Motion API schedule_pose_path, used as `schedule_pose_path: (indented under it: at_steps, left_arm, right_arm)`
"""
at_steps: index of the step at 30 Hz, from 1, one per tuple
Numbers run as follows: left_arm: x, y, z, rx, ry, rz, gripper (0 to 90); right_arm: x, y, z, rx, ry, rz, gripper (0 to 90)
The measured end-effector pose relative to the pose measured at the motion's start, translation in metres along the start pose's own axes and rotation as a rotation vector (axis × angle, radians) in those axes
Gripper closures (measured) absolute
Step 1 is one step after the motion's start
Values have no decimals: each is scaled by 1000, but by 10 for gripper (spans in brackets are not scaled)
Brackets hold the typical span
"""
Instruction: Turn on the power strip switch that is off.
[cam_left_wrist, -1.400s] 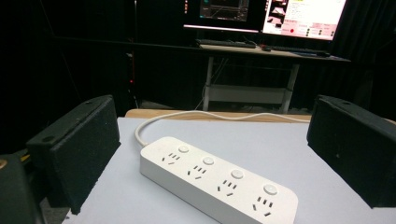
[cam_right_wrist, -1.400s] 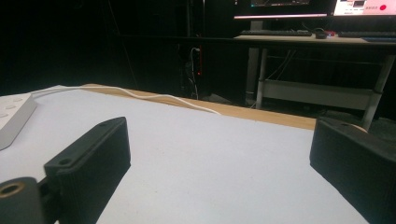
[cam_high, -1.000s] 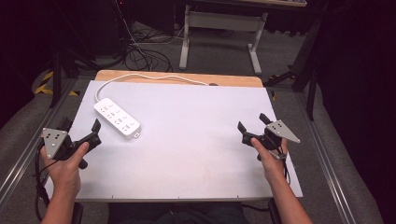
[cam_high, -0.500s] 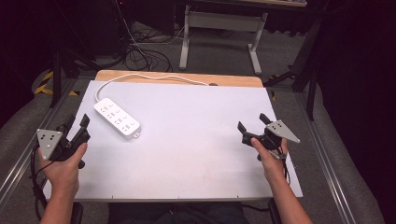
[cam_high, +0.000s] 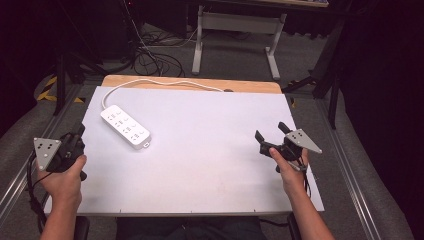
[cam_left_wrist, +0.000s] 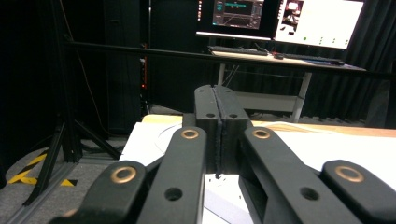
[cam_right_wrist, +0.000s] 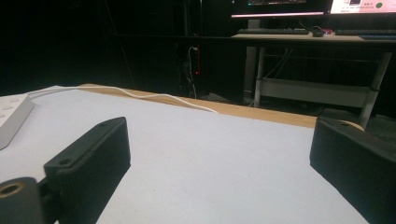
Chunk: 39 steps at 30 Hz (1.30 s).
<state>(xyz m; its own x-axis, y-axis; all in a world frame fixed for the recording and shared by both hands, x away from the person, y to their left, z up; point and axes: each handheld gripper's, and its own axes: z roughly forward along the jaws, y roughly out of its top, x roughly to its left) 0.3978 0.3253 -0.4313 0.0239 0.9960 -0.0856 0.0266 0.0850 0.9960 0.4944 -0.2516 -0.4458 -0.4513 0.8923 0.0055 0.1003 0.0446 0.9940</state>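
- As the high view shows it, the left gripper (cam_high: 75, 145) sits at the left edge of the white table (cam_high: 210, 165), just beside the near end of the power strip (cam_high: 125, 126) but apart from it. Its jaws have just been closing and now stand pressed together, with nothing between them.
- In the same view the right gripper (cam_high: 271, 138) rests over the right side of the table, well apart from the strip, with its jaws spread and empty.
- In the left gripper view, the two black jaws meet in one seam in front of the table edge, and nothing is pinched there.
- In the right gripper view, the jaws stand wide at both sides, the bare table lies between them, and the strip's end (cam_right_wrist: 11, 119) and its white cable (cam_right_wrist: 140, 95) lie at the far left.
- My judgement: the work on the strip is not begun. It lies flat and untouched; reaching and gripping it are left to do.
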Motion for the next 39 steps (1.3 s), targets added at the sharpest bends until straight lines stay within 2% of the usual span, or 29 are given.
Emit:
schedule_pose_path:
  at_steps: [3,7,10,14,20,22,25,32,39]
  left_arm:
    - [-2,1,2,6,-8,29,899]
    - [-5,4,3,9,-11,38,899]
    - [-7,9,8,33,-25,48,899]
    - [-11,13,14,46,-43,39,900]
    - [-19,20,21,62,-79,70,900]
    - [-21,21,24,75,-84,85,900]
    - [-23,23,29,98,-95,87,900]
    - [-25,26,41,157,-146,92,900]
    - [-35,25,57,217,-192,103,900]
  right_arm:
    - [0,0,-1,0,1,3,55]
    - [-1,0,-1,-3,0,4,55]
    - [0,0,-2,-1,4,6,55]
    - [-1,0,-4,-6,1,6,56]
    - [-2,0,-5,-6,-4,14,56]
    - [-2,0,-5,-6,-4,13,56]
    - [-2,0,-5,-7,-6,12,56]
    - [-2,0,-5,-4,-6,12,56]
    - [-3,0,-6,-4,-13,11,56]
